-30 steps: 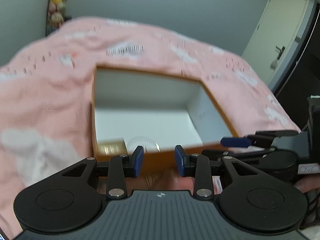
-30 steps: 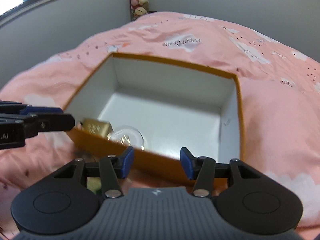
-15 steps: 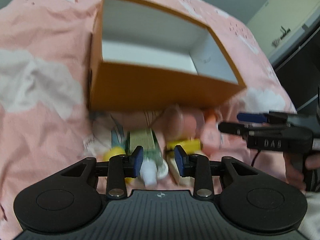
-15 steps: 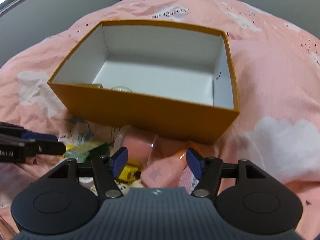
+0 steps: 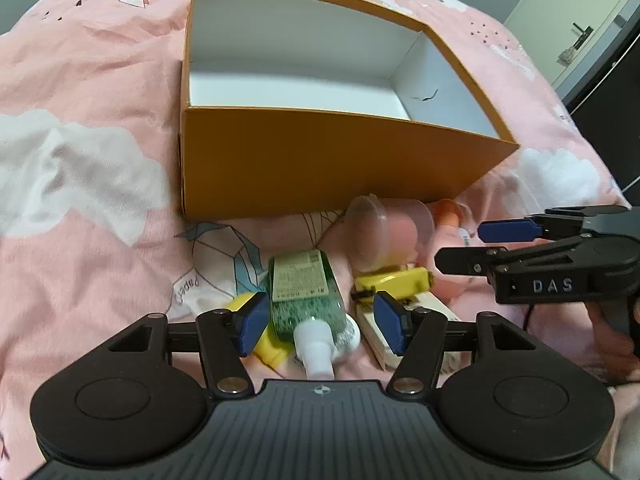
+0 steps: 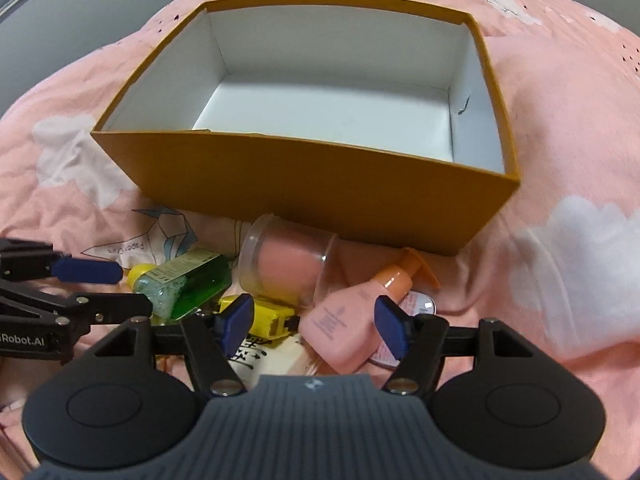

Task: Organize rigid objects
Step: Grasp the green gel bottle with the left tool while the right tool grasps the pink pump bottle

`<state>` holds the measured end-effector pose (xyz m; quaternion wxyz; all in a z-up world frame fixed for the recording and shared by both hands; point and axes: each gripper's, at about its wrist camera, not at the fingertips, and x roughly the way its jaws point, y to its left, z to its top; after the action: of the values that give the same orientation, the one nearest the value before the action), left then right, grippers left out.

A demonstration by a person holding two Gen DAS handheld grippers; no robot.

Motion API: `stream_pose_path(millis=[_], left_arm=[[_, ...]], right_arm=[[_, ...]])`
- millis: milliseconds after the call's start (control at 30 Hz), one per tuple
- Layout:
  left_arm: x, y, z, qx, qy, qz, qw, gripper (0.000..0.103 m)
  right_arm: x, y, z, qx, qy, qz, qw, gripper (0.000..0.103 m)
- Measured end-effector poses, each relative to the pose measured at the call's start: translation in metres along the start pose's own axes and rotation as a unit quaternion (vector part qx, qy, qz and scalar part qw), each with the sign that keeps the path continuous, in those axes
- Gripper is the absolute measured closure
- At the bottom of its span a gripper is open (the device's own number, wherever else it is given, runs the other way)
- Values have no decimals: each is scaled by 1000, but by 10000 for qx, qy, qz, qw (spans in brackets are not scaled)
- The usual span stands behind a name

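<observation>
My left gripper (image 5: 320, 322), jaws spread and holding nothing, straddles the green bottle (image 5: 306, 292), whose long axis runs straight ahead between my fingers toward the orange box (image 5: 320, 160), while my right gripper (image 6: 316, 322) gapes empty over the pink bottle (image 6: 348, 324).

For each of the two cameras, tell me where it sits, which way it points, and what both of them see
Left wrist: rides the left gripper, facing forward over a green bottle toward the orange box; its own open fingers show, and the right gripper enters at right.
Right wrist: rides the right gripper, facing a pink pump bottle and the box; its open fingers show, with the left gripper at left.
Shared: box, green bottle, clear cup, pink bedspread.
</observation>
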<state>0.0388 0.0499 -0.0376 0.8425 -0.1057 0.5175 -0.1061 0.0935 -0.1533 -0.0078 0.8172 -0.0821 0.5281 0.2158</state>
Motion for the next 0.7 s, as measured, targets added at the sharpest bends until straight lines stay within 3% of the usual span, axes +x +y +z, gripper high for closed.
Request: stream_pose_path(millis=[367,533,633,700], left_arm=[[42,-1,17,-82,668,166,9976,33],[60,0,21,-178,888,238,9956,43],[66,1,22,-284,951,214,9948,47],[66,1,23,-299,959,229,9947,47]], right_arm=[[4,-19,0,345,184,-150,9991,37],[7,-33,-1,726,264,-138,9969,38],[14,-40,0,978,349,-5,9946,50],[20,-45,1,1131,420,106,9926,53]])
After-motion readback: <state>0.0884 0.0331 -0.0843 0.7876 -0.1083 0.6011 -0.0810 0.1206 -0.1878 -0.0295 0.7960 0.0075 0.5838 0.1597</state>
